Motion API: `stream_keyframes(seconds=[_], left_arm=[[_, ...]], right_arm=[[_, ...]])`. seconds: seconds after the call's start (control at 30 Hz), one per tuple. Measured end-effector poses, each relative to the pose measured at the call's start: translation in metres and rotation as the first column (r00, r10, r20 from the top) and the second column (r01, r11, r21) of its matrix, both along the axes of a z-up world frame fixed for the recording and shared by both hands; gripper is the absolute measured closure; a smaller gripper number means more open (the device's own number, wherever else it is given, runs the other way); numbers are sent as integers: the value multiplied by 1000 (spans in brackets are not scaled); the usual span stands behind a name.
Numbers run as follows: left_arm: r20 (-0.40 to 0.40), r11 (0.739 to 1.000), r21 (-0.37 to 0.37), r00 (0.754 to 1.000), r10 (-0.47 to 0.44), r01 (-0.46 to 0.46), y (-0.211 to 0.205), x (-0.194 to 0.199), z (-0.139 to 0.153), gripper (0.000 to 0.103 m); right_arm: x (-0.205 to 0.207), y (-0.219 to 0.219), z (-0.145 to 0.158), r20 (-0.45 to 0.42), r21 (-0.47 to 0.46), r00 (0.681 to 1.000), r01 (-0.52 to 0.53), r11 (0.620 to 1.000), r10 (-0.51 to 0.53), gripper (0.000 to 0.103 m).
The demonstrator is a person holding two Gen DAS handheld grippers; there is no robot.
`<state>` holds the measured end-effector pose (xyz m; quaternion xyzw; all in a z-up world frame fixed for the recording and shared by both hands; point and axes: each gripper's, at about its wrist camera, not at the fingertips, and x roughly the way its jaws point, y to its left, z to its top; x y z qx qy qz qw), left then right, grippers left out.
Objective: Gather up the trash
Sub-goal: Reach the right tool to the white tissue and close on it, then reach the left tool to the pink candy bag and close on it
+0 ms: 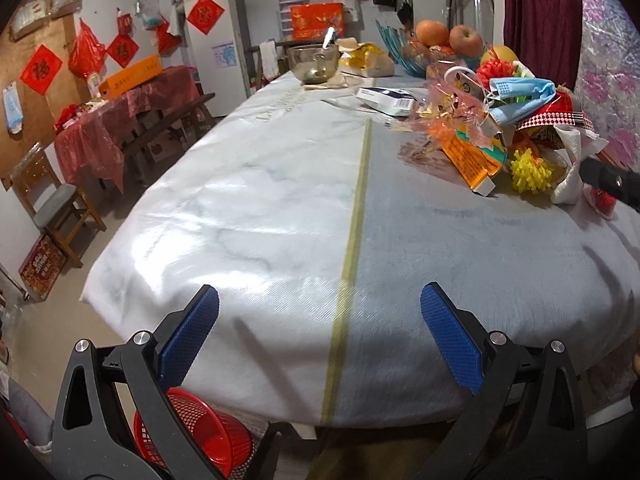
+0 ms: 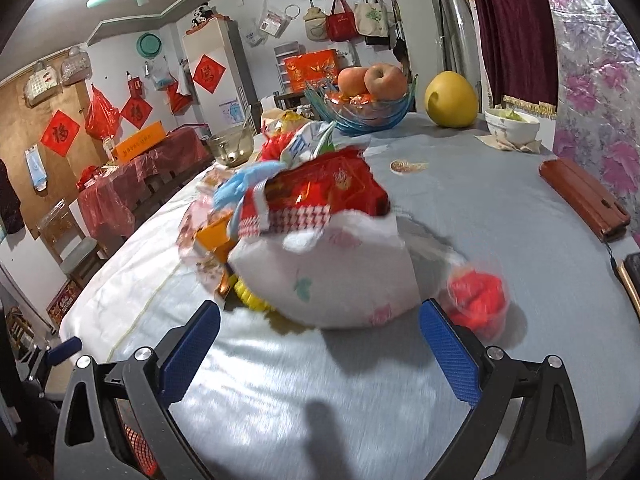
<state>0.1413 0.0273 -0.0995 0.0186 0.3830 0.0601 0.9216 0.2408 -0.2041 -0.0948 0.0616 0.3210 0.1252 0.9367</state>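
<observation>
The trash pile (image 2: 304, 216) is heaped on the table (image 2: 460, 216), straight ahead of the right hand-held gripper (image 2: 320, 344), whose blue pads are spread wide with nothing held between them. Nearest to it lies a crumpled white tissue (image 2: 332, 276), just beyond the fingertips and roughly centred in the gap; a small red item (image 2: 478, 300) lies just to the right of the tissue, close to the right pad. Behind the tissue a red wrapper (image 2: 332, 188), a blue face mask (image 2: 240, 184) and an orange box (image 2: 214, 236) are stacked, the heap running away and to the left toward the fruit bowl (image 2: 364, 108).

The left hand-held gripper (image 1: 320, 332) is likewise wide open and empty, held over the near table edge, with the pile well off to its right. A red basket (image 1: 192, 432) is seen below the table edge, under this gripper. The right hand-held gripper is judged the nearer one, and a short forward reach onto the tissue is what the coming grasp seems to call for.
</observation>
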Motion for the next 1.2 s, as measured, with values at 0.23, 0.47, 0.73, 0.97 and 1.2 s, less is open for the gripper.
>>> stream_keyframes(seconds=[0.23, 0.47, 0.73, 0.97, 1.2], left_arm=[[-6, 997, -34, 997, -75, 75, -17, 23, 3, 6], [42, 986, -24, 986, -163, 164, -42, 63, 23, 6], [12, 982, -30, 983, -185, 185, -45, 128, 23, 6], [-36, 967, -151, 976, -214, 206, -33, 140, 16, 23], [10, 970, -117, 977, -212, 212, -14, 111, 26, 42]], right_arm=[[11, -16, 1, 8, 22, 999, -40, 999, 40, 91], [0, -67, 13, 36, 156, 999, -22, 988, 17, 89], [2, -87, 18, 50, 183, 999, 12, 983, -22, 81], [-1, -89, 16, 47, 185, 997, 46, 982, -56, 50], [-5, -102, 21, 64, 209, 994, 78, 975, -93, 38]])
